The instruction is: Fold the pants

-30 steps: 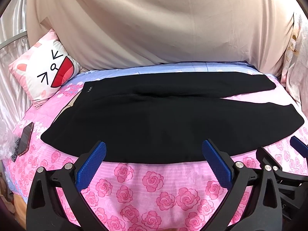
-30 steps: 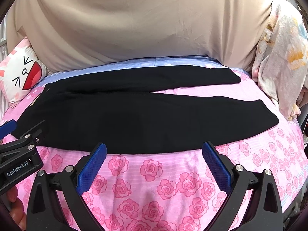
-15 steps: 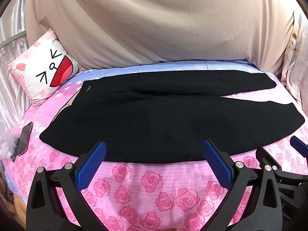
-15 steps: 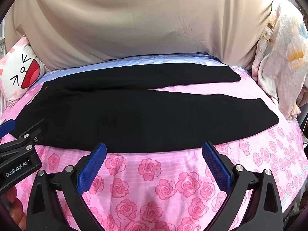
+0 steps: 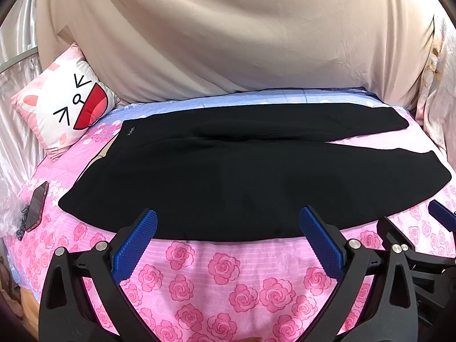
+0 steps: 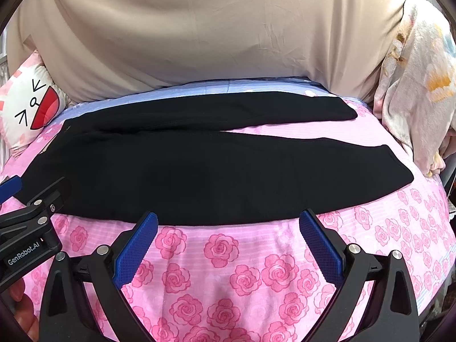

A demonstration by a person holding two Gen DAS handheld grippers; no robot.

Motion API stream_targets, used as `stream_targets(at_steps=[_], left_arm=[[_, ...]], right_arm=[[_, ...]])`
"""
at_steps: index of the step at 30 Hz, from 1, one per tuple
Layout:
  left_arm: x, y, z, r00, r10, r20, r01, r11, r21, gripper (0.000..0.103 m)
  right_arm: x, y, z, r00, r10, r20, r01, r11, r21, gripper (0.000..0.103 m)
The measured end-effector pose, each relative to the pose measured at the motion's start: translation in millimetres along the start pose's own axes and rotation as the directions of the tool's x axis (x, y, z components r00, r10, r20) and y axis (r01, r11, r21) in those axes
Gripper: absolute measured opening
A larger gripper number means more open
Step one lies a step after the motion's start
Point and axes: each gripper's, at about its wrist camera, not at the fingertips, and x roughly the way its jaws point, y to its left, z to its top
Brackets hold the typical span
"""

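the black pants (image 5: pixel 250 176) are lying flat across the pink rose bedspread (image 5: pixel 228 270), while the left gripper (image 5: pixel 228 236) and right gripper (image 6: pixel 228 236) are hovering near the closest edge, fingers apart, holding nothing.

I count one pair of black pants (image 5: pixel 250 176) with two legs, lying on one rose-print bedsheet (image 5: pixel 228 270). One cartoon-face pillow (image 5: pixel 64 108) sits at the left, and one phone (image 5: pixel 37 205) lies near the sheet's edge. I hold two grippers, left gripper (image 5: pixel 228 229) and right gripper (image 6: pixel 228 229), each with two blue pads.
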Motion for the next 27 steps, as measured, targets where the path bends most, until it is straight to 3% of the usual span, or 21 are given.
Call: stream_targets(at_steps=[27], left_arm=[[15,-1,4,1.000,0.005,-0.027,-0.005,1.000,0.017,0.098]], right_arm=[[11,-1,4,1.000,-0.008,-0.012,0.008,1.000,-0.009,0.098]])
